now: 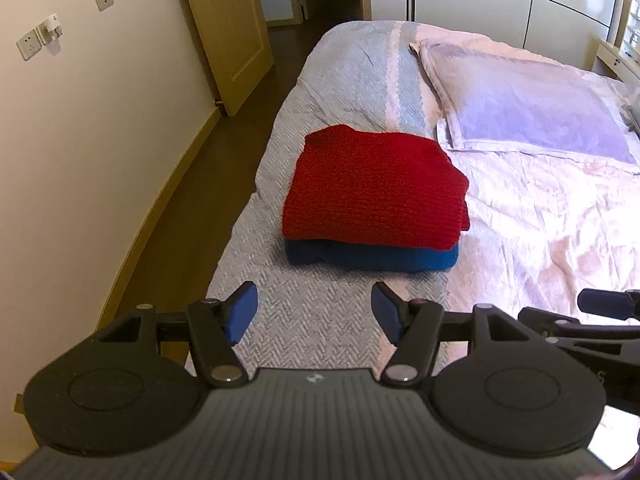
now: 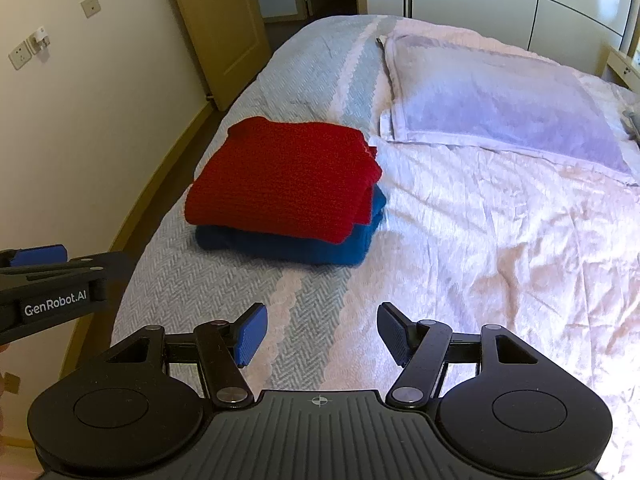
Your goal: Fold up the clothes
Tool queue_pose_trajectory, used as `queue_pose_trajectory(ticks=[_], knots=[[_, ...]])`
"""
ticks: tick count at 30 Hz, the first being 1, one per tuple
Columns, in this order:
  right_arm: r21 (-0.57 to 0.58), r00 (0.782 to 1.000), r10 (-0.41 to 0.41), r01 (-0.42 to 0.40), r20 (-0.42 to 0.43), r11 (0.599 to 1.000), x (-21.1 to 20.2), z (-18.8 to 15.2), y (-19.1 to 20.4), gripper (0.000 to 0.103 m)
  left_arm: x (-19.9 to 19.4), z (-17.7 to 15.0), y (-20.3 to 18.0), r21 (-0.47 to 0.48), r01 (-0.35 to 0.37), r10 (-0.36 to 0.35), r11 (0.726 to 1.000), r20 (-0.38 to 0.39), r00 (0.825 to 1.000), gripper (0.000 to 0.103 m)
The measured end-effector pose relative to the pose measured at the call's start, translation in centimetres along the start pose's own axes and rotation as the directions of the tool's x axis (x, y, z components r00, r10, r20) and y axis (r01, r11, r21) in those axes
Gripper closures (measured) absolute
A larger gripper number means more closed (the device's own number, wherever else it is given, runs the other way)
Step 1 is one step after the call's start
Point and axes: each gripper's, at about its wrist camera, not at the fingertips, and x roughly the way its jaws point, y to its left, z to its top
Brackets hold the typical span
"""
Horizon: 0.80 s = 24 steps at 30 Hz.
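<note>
Red sweater [image 1: 374,186] is seen folded, stacked flat on a folded blue sweater [image 1: 372,258]; the blue one sticks out under the near edge and, in the right wrist view, past the right side. The stack sits on the bed [image 1: 320,320], on the grey herringbone strip along its left edge, near the seam with the pink quilt [image 1: 540,220]. A pillow [image 1: 532,108] is laid beyond the stack toward the right, apparently apart from it, though the gap is hard to judge.

Left gripper [image 1: 314,310]: jaws spread wide, nothing held, hovering over the near-left part of the bed, short of the stack. Right gripper [image 2: 320,330]: jaws likewise released and empty, held just beside the left one over the grey/pink seam. Neither is touching the clothes.

A door [image 1: 228,32] is seen open past the bed's far-left corner.
</note>
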Motion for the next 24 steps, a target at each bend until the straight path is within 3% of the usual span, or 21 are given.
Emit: queue_pose_trajectory(ticks=[7,24], knots=[[0.010,1.000,-0.007,0.007,-0.002,1.000,0.3,0.1,0.5,0.039,0.3,-0.1,0.3,0.026,-0.027,0.026,0.999,0.033,0.999,0.040],[0.088,1.000,-0.007,0.005,0.021,0.996,2.1,1.4,-0.4,0.039,3.7,0.9,0.0,0.033,0.084,-0.084,0.996,-0.023,0.996,0.040]])
